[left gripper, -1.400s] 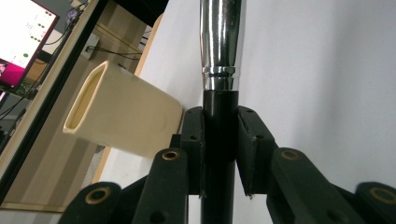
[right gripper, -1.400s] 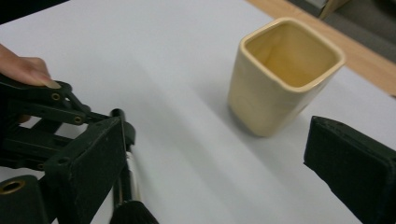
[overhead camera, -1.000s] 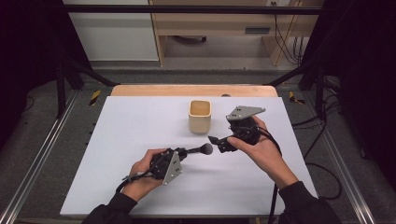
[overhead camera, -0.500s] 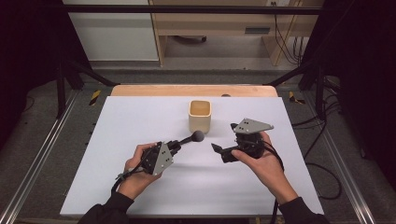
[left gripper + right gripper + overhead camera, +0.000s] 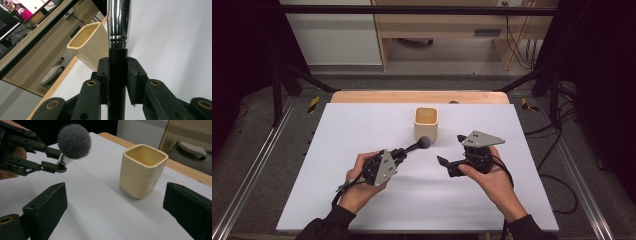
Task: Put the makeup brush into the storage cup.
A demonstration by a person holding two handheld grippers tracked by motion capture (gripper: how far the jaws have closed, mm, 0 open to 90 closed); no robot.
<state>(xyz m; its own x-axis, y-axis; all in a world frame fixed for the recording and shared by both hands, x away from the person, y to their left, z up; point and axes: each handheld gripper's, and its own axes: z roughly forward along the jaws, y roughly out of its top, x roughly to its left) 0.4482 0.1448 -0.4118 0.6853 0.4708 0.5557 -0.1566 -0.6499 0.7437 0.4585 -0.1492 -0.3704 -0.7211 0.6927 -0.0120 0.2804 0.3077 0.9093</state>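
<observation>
Left gripper view looks up along two black jaws clenched on the black handle of a brush [image 5: 117, 75], whose chrome ferrule rises straight above the pads. From the high view the left gripper [image 5: 404, 152] holds that brush slanting up and away, its grey bristle head just beside the near lower corner of a cream square cup [image 5: 426, 123], apart from it as far as I can tell. The right gripper [image 5: 443, 161] sits a little to the right of the brush head, jaws released and wide, nothing between them; in the right gripper view the cup stands upright ahead between the two pads, well clear of both. One brush, one cup, two grippers, two hands. Under them lies a white tabletop [image 5: 362, 130] with a wooden strip along its far edge. Beyond are a grey floor, metal rails at both sides, cables at the right, and pale cabinets behind.
</observation>
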